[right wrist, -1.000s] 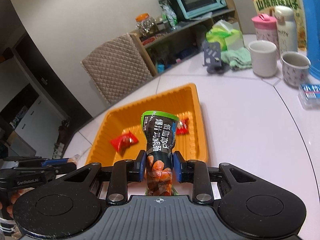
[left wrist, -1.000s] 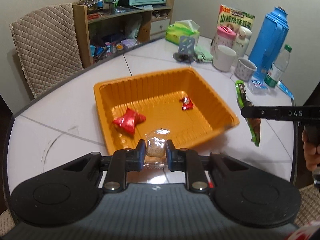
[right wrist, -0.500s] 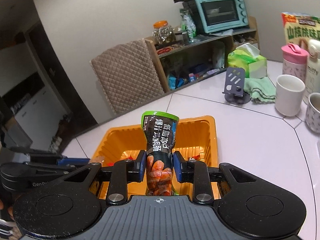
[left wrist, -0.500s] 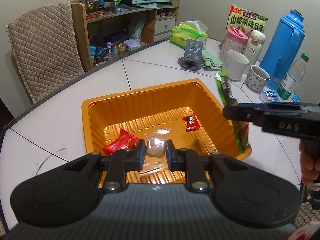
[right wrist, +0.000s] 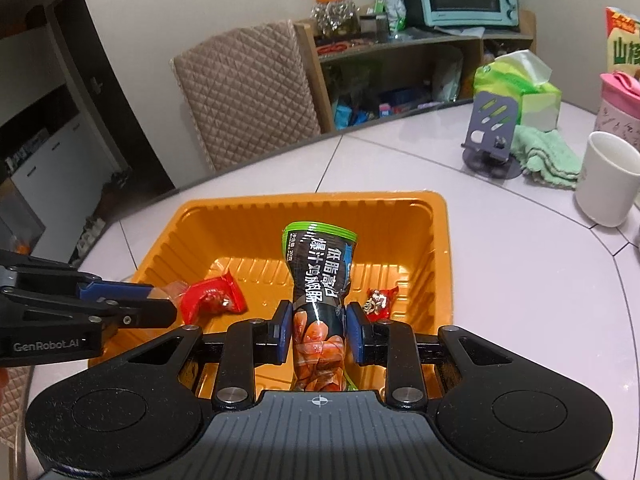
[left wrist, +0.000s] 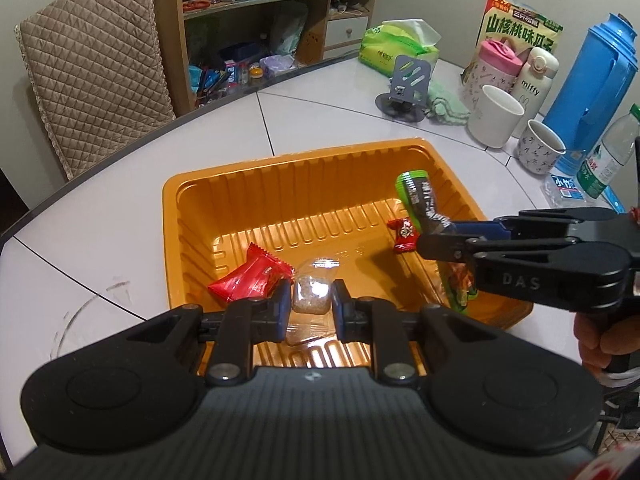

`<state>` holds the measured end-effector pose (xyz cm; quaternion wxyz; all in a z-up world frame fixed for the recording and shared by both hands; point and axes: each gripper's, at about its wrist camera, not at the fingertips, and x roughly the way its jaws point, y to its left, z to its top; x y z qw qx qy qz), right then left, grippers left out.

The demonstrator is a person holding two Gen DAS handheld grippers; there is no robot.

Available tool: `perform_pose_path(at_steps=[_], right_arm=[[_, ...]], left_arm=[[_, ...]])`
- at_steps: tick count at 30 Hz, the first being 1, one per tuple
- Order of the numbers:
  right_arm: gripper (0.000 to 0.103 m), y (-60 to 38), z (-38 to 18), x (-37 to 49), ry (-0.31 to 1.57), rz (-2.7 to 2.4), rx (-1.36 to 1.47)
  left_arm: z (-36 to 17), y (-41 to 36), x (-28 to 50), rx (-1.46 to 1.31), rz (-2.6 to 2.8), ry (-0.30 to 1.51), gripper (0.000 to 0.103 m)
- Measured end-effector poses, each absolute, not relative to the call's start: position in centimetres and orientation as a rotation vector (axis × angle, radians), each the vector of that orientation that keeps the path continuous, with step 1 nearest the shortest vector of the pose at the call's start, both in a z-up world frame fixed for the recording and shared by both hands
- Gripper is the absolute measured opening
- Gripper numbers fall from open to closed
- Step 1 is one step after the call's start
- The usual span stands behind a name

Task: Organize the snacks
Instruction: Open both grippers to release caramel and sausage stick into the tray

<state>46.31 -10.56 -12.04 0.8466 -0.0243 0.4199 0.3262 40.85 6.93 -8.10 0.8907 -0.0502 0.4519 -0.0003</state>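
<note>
Both my tongs are over the orange tray [left wrist: 176, 216], which sits on the white desk [left wrist: 120, 184] near its curved edge by the chair [left wrist: 92, 68].

Left tongs [left wrist: 311, 306] pinch a clear packet [left wrist: 311, 300] with a beige block in it, low over the tray's near side, just beside a red packet [left wrist: 252, 280] lying on the tray floor.

Right tongs [right wrist: 318, 334] pinch a black-and-green sausage pack [right wrist: 320, 268] at its middle, green end pointing into the tray, orange end sticking back toward the camera. In the left view the pack hangs over the tray's right side, just beside a small red candy [left wrist: 405, 234] on the floor.

Mugs [left wrist: 494, 122], a blue flask [left wrist: 592, 92] and a phone stand [left wrist: 408, 84] are at the desk's far edge, well apart from the tray.
</note>
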Motion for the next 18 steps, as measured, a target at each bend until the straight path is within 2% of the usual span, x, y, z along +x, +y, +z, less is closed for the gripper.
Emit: perform_pose_path(at_steps=[10,18], right_arm=[[0.030,-9.0,-13.1,47.1,0.889,0.719,-0.066],[0.035,-10.1,-12.7,47.1,0.888,0.704,-0.038]], left_arm=[[-8.7,7.3,41.5,-0.105,0.008,0.956,0.019],[-9.0,7.2,41.7,-0.103,-0.001,0.961,0.019]])
